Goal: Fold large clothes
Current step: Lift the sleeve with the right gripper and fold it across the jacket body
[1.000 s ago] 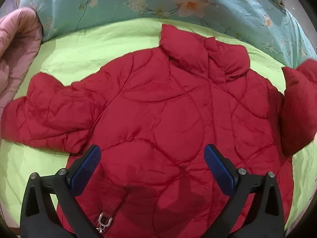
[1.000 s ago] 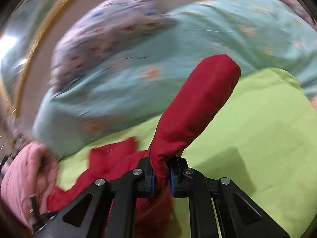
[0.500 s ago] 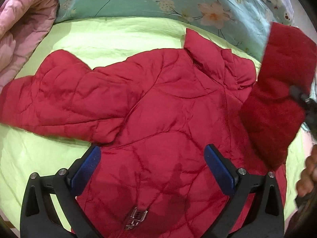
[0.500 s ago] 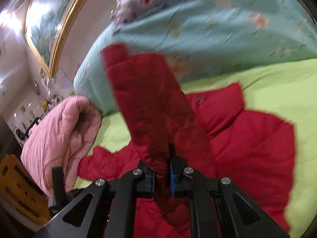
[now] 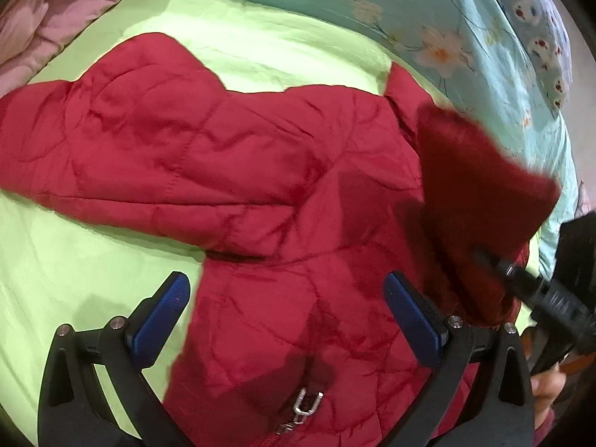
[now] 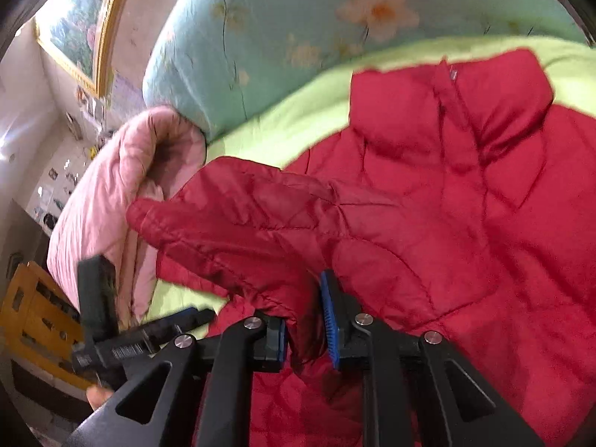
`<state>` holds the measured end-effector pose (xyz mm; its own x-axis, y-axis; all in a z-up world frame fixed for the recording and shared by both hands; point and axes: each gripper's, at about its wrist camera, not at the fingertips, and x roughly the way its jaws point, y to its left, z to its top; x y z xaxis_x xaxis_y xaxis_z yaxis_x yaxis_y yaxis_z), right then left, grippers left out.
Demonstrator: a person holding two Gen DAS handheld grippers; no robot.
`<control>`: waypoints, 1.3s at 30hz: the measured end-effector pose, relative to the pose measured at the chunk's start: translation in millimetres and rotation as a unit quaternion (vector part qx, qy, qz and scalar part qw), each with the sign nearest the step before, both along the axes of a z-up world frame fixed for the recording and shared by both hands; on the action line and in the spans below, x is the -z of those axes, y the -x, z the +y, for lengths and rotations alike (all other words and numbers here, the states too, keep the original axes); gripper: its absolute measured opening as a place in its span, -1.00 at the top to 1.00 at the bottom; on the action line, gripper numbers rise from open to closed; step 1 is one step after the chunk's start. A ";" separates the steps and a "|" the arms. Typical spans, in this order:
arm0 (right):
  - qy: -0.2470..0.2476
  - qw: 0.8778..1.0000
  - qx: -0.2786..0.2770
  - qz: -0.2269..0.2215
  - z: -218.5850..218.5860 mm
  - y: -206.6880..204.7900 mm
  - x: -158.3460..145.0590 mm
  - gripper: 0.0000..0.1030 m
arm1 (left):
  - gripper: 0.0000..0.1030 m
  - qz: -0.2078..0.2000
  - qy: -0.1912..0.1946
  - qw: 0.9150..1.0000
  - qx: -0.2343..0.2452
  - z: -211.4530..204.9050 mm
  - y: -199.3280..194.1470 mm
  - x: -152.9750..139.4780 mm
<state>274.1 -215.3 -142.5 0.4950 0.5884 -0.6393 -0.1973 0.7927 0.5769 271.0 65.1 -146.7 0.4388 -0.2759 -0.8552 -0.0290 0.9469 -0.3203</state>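
You've swung the right sleeve [image 6: 242, 216] across in the last second: it was sticking up off to the side, now it's draped over the chest of the puffy red quilted jacket [image 5: 231, 156], which lies flat on the lime-green bedsheet [image 5: 74, 260]. So fold 1 looks nearly done. Your right gripper [image 6: 305, 335] has started letting go; its jaws are parted a bit, with the cuff loose between them. Your left gripper [image 5: 287, 316] hovers wide open over the hem, holding nothing. The shell is slick and padded, so it'll probably spring back.
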 end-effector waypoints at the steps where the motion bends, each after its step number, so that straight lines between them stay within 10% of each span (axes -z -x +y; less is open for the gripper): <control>1: 0.006 1.000 -0.007 0.011 3.6 0.2 4.6 0.62 | -1.00 0.002 0.002 1.000 -0.001 2.0 -1.2 0.7; 9: 0.072 0.996 -0.043 -0.001 15.6 20.6 8.1 0.51 | -1.00 0.009 0.054 0.998 -0.009 14.6 1.3 -2.0; 14: 0.174 0.982 -0.053 -0.054 31.5 38.1 -3.8 -0.25 | -1.00 0.010 0.084 0.996 0.008 11.1 4.1 -7.2; 19: 0.133 0.989 -0.036 -0.059 10.5 53.2 -8.9 -0.41 | -1.00 0.020 0.065 0.997 0.035 -11.0 -1.0 -1.7; 28: 0.085 0.996 0.010 -0.029 -34.6 52.4 -1.1 -0.42 | -1.00 0.059 0.185 0.978 0.075 -32.8 -5.8 3.7; 39: 0.050 0.997 0.008 -0.049 -53.0 66.1 -7.4 -0.43 | -1.00 0.033 0.208 0.974 0.080 -19.8 -2.5 -13.7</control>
<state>207.9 -268.4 -135.1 0.5676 0.5152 -0.6422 -0.2354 0.8490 0.4731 273.5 45.2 -133.1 0.3091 -0.6644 -0.6805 0.0743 0.7302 -0.6792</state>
